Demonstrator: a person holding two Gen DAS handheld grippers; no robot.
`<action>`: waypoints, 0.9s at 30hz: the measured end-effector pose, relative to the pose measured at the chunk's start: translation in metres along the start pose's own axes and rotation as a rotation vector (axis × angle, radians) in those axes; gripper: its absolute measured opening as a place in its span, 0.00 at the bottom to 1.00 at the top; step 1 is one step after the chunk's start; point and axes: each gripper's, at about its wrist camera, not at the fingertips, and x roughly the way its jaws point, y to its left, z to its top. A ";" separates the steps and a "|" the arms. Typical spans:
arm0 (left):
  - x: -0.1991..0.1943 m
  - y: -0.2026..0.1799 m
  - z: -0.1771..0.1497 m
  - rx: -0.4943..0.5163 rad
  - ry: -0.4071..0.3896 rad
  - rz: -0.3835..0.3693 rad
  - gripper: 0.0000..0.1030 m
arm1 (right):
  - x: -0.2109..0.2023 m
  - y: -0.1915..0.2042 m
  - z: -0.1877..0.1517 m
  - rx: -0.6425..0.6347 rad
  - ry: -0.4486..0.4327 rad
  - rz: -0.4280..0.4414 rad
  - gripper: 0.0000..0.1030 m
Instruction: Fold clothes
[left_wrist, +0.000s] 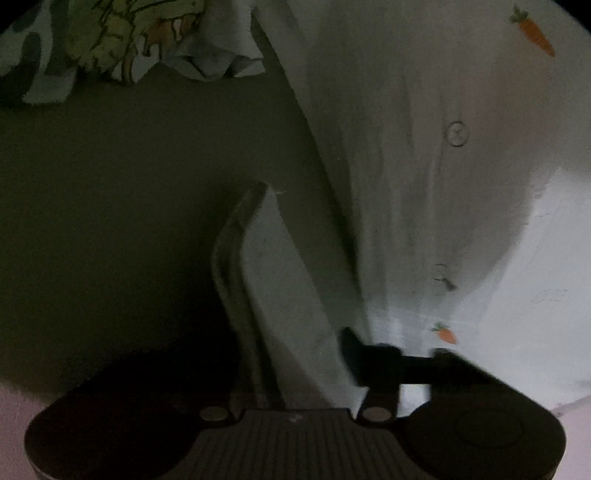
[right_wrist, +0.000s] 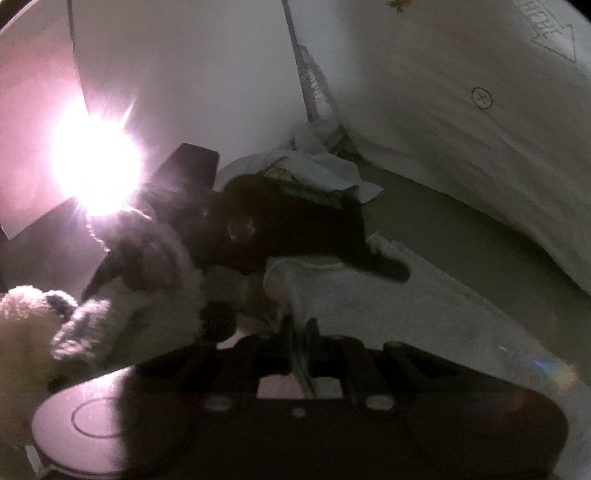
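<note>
Cloth fills most of both views: a white garment (left_wrist: 424, 166) printed with small carrots (left_wrist: 533, 31), lifted off the grey surface (left_wrist: 129, 184) so that it hangs in a sheet. Both grippers seem to hold it up by one edge, probably to spread it flat before a fold.

In the left wrist view the left gripper (left_wrist: 332, 369) has a hemmed strip of the garment running down into it; the fingers look closed on that strip, though blur hides the tips.

In the right wrist view the right gripper (right_wrist: 299, 354) is pinched nearly shut on a thin fold of the white garment (right_wrist: 461, 129).

Toward the far edge of the surface lies a crumpled patterned cloth (left_wrist: 110, 40). A lamp (right_wrist: 96, 162) glares at the left; beside it stands a fluffy toy (right_wrist: 33, 317).
</note>
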 end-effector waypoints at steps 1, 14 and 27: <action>0.002 -0.002 0.001 0.004 -0.006 0.024 0.32 | 0.001 -0.002 0.001 0.010 -0.003 0.002 0.06; 0.011 -0.125 -0.041 0.277 -0.036 0.066 0.05 | -0.072 -0.049 -0.022 0.241 -0.187 0.022 0.06; 0.140 -0.305 -0.236 0.875 0.212 0.117 0.79 | -0.252 -0.152 -0.193 0.855 -0.457 -0.254 0.18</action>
